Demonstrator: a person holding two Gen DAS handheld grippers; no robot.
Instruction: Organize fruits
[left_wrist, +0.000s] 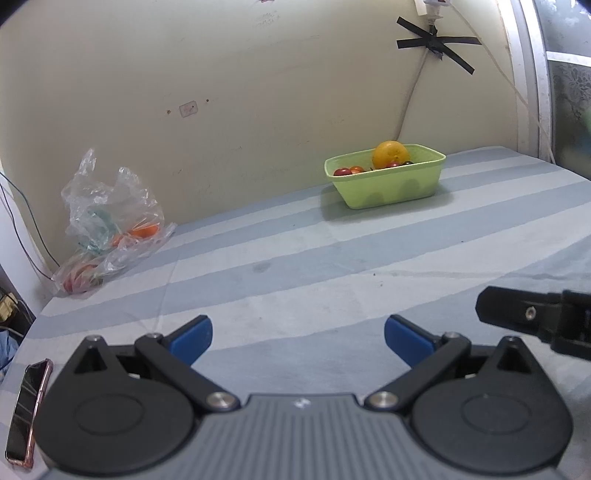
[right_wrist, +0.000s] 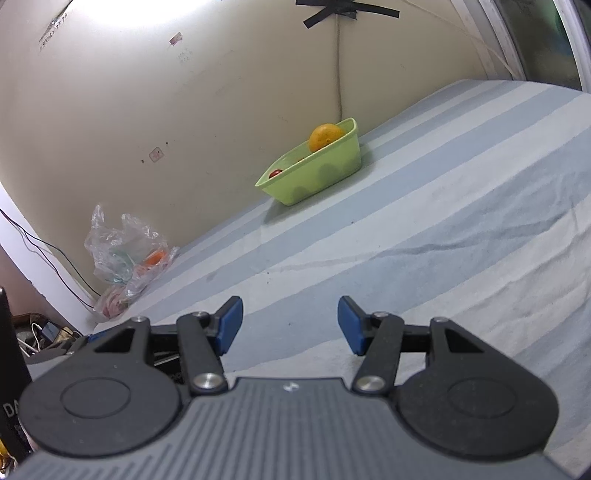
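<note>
- While both sets of jaws stand released and empty, the green basket (left_wrist: 384, 184) at one o'clock holds an orange (left_wrist: 390, 154) and small red fruits (left_wrist: 341, 171).
- At ten o'clock, the plastic bag (left_wrist: 110, 218) keeps more fruit, so sorting seems unfinished.

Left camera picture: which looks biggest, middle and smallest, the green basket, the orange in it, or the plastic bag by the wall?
1. Plastic bag, though it sits a bit nearer the camera, so that is less sure.
2. Green basket.
3. Orange, clearly smallest, since it fits inside the basket.
</note>
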